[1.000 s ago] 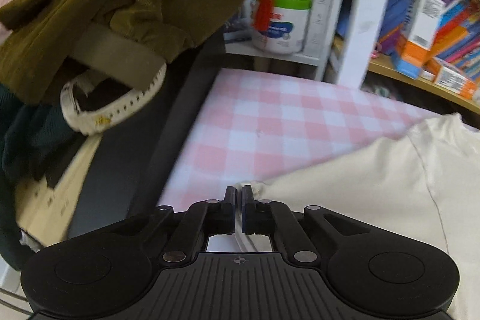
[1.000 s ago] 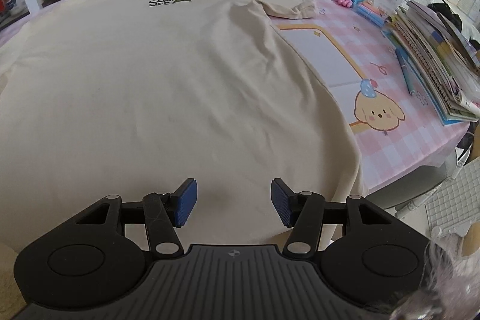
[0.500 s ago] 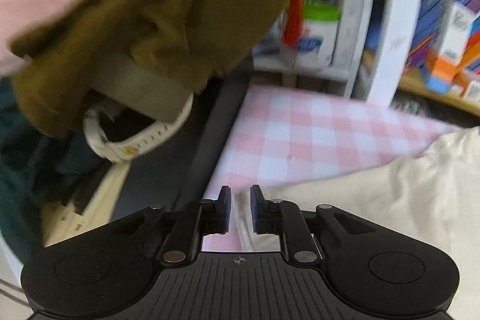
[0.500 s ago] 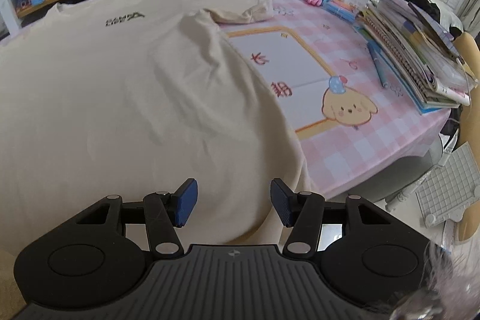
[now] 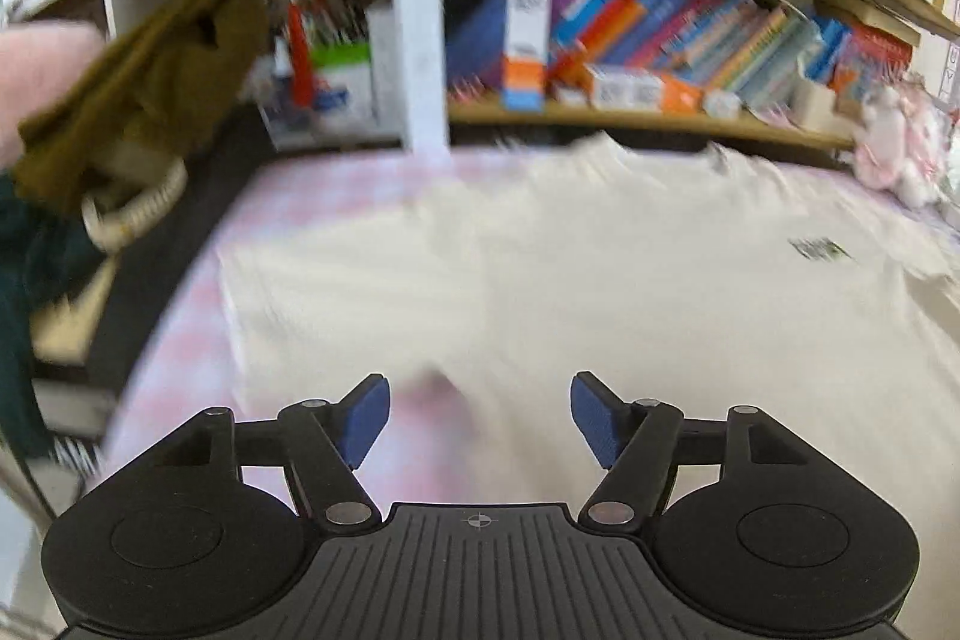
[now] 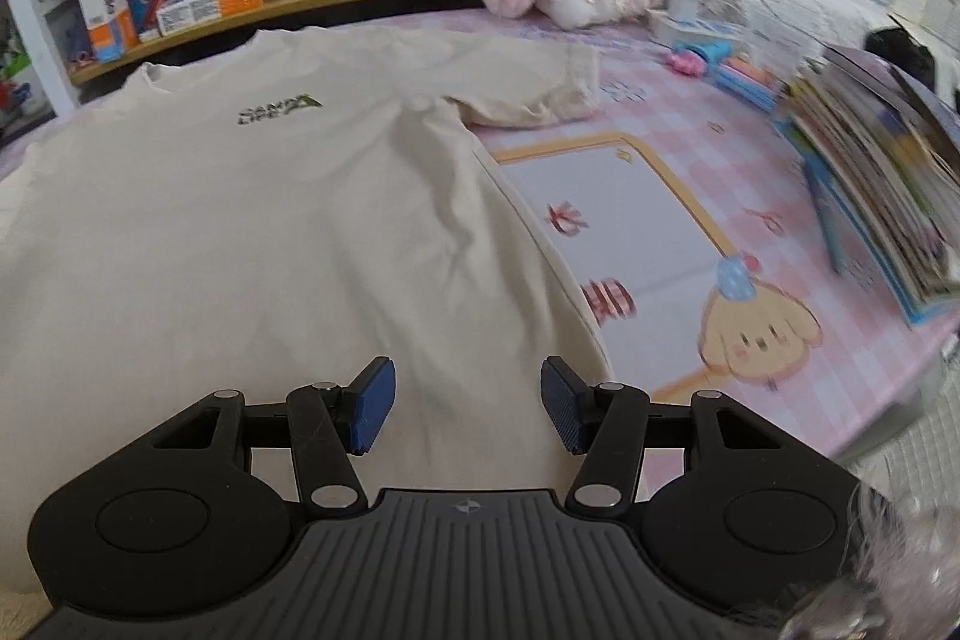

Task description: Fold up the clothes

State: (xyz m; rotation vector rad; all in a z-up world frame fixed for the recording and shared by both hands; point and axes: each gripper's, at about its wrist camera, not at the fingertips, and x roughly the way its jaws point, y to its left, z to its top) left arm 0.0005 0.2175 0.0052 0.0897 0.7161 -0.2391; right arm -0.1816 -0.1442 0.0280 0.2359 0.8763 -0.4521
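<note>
T-shirt (image 6: pixel 252 232) lay spread flat by the bookshelf (image 5: pixel 630 118); the left gripper (image 5: pixel 480 415) had just released its edge, the right gripper (image 6: pixel 467 403) hung open, so folding could start.

Right claw (image 6: pixel 467 406) gapes empty above the cream T-shirt (image 6: pixel 240 232).

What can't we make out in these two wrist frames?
- Left wrist: motion blur smears the cream T-shirt; its chest print is unreadable.
- Left wrist: T-shirt's near hem hidden behind the left gripper, whose jaws have just been opening with nothing between them.
- Right wrist: T-shirt's left sleeve cut off by the frame edge.
- Right wrist: book stack blurred, covers illegible.
</note>
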